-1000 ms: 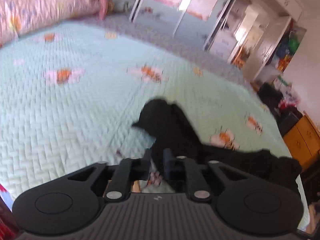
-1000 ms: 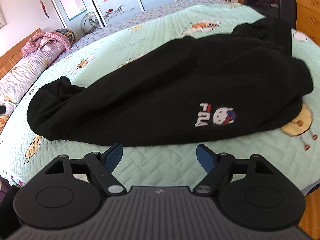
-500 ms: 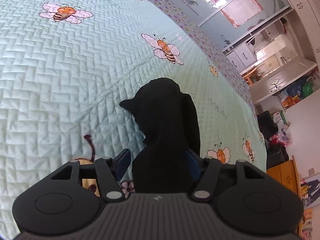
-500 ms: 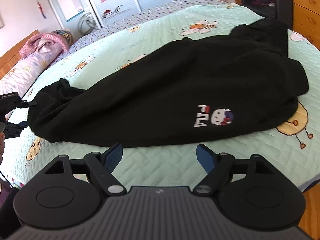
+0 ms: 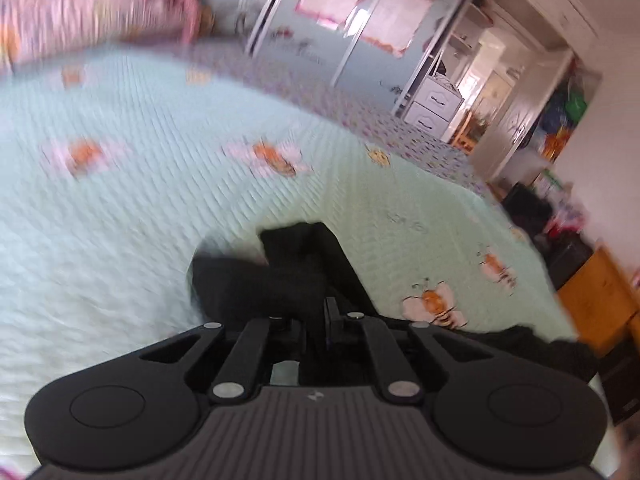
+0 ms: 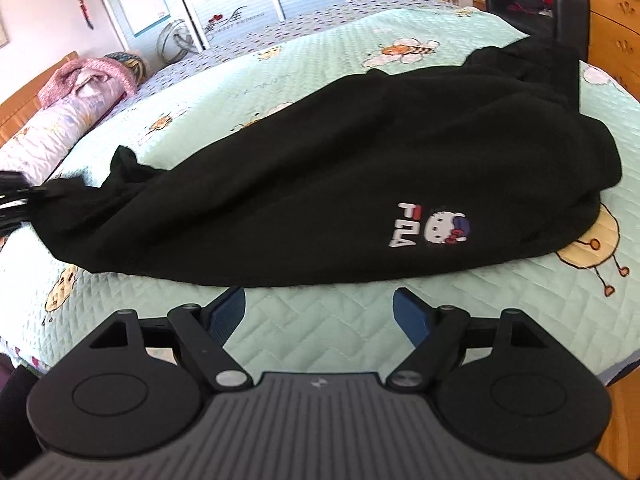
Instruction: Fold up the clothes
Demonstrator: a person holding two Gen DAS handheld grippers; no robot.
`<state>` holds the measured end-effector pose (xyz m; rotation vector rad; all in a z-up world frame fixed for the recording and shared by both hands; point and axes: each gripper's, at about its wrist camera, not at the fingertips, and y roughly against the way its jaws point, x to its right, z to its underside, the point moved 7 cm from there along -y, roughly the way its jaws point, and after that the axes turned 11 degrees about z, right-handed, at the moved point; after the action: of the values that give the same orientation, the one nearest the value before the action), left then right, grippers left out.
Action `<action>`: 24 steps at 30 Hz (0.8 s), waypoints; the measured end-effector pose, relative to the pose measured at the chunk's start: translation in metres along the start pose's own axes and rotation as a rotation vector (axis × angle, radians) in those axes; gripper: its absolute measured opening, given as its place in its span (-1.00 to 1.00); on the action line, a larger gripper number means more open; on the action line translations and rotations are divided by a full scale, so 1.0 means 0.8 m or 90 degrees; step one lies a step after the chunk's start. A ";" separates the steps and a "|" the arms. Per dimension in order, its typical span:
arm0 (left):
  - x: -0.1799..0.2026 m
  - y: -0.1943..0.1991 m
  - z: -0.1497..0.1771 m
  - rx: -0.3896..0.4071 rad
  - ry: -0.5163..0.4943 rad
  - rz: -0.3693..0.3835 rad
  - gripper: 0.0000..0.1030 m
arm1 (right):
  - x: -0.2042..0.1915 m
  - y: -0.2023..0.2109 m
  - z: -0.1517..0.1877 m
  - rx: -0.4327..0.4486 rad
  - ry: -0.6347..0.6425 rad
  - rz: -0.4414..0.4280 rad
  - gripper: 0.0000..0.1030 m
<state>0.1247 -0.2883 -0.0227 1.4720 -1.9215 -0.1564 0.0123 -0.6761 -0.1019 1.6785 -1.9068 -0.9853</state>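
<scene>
Right wrist view: a black garment point(image 6: 320, 184) lies spread lengthwise across the bed point(image 6: 320, 328), on a mint quilt with bee prints. A white logo with a cartoon face point(image 6: 432, 228) sits near its front edge. The right hand-held gripper point(image 6: 320, 308) hovers just in front of that edge, jaws wide, blue pads point(image 6: 230, 306) bare, touching nothing. At the far left edge of this view, the left hand-held gripper point(image 6: 16, 196) meets the garment's narrow end, which bunches there.

Left wrist view, blurred: the left hand-held gripper point(image 5: 316, 330) is closed narrowly on a fold of the black cloth point(image 5: 280, 272), which rises crumpled just ahead of the fingers. The rest of the garment trails off to the right. This view alone shows the grip. The logo and the garment's full extent appear only from the right. A pink bolster point(image 6: 60, 120) lies at the headboard.
</scene>
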 end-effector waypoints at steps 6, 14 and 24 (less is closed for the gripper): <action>-0.007 0.039 0.046 -0.078 -0.003 -0.036 -0.89 | 0.006 -0.010 -0.001 -0.002 -0.016 0.001 0.58; -0.017 0.000 0.140 -0.279 0.071 -0.004 -0.87 | -0.011 -0.004 0.003 0.008 0.022 -0.012 0.58; 0.018 0.038 0.101 -0.351 0.036 0.122 -0.19 | 0.009 -0.015 -0.003 0.007 -0.017 -0.006 0.58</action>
<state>0.0513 -0.3154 -0.0619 0.9135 -1.7718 -0.5053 0.0207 -0.6843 -0.1099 1.6906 -1.9260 -1.0081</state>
